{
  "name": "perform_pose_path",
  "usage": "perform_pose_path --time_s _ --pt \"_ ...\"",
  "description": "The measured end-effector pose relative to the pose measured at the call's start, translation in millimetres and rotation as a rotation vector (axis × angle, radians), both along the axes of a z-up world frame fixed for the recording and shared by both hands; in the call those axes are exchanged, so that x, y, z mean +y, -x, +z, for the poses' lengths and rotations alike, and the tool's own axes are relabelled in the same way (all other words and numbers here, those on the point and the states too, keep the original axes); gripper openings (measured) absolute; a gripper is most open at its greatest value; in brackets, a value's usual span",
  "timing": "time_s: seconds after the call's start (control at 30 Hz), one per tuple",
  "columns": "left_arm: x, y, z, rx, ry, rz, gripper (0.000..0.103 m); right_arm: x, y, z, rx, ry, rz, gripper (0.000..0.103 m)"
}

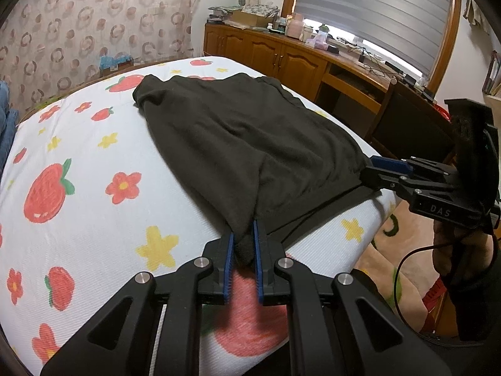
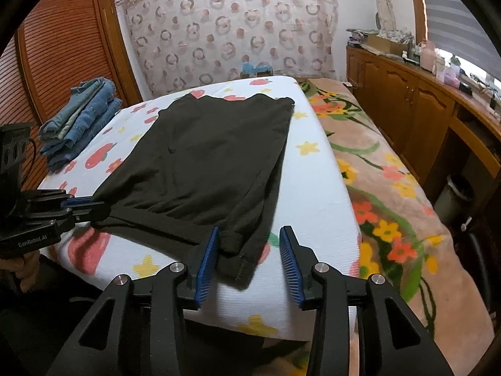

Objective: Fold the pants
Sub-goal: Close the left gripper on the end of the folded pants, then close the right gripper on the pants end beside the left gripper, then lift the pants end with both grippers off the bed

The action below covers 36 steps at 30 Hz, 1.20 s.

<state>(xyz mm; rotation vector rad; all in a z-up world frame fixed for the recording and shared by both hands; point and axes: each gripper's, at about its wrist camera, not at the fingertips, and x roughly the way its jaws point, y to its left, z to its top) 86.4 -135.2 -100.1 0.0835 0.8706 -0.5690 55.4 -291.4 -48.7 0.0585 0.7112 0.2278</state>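
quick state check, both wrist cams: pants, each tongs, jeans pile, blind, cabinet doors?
Black pants: flat on the mattress cover, folded over, near edge doubled.
Left tongs: shut on a bunched near corner of the pants.
Right tongs: open, other near corner lying between the pads, not pinched.
Jeans pile: folded, stacked at the bed's far left.
Window blind: lowered most of the way, strip of light below.
Cabinet doors: closed.

Both claws are matte black linkages with round silver pivot screws and ribbed blue pads on the fingers. The left claw (image 1: pixel 243 252) carries white "GenRobot.AI" lettering on its body; the right claw (image 2: pixel 249 258) reads "DAS" (seen from the left wrist camera), with a thin cable looping beneath. Dark sleeves cover both wrists.
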Motion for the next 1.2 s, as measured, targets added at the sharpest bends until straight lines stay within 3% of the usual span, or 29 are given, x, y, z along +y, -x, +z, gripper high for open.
perform_pose_path --time_s 0.27,0.37,0.47,0.6,1.0,1.07,1.13,1.2 --pt "2 -1 -1 -0.001 0.0 0.015 0.017 7 0 -2 -0.015 0.042 0.018 0.042" --pt "4 -2 -2 -0.001 -0.002 0.03 0.023 8 1 -3 -0.024 0.051 0.028 0.042" --pt "4 -4 -2 0.003 0.001 0.039 0.026 7 0 -4 -0.027 0.029 0.057 0.026" --pt "4 -4 -2 0.006 0.006 0.048 0.026 6 0 -6 -0.031 0.013 0.072 0.018" --pt "-1 -4 -2 0.023 0.041 0.022 0.028 7 -2 -9 -0.027 -0.038 0.066 0.011" --pt "-6 -2 -2 0.011 0.021 -0.006 0.028 7 -1 -10 -0.027 -0.044 0.066 0.01" --pt "-11 0 0 -0.001 0.008 -0.023 0.015 7 -1 -9 -0.027 -0.052 0.069 0.009" --pt "-11 2 4 -0.015 -0.001 -0.022 0.009 7 -3 -7 -0.029 -0.061 0.072 0.009"
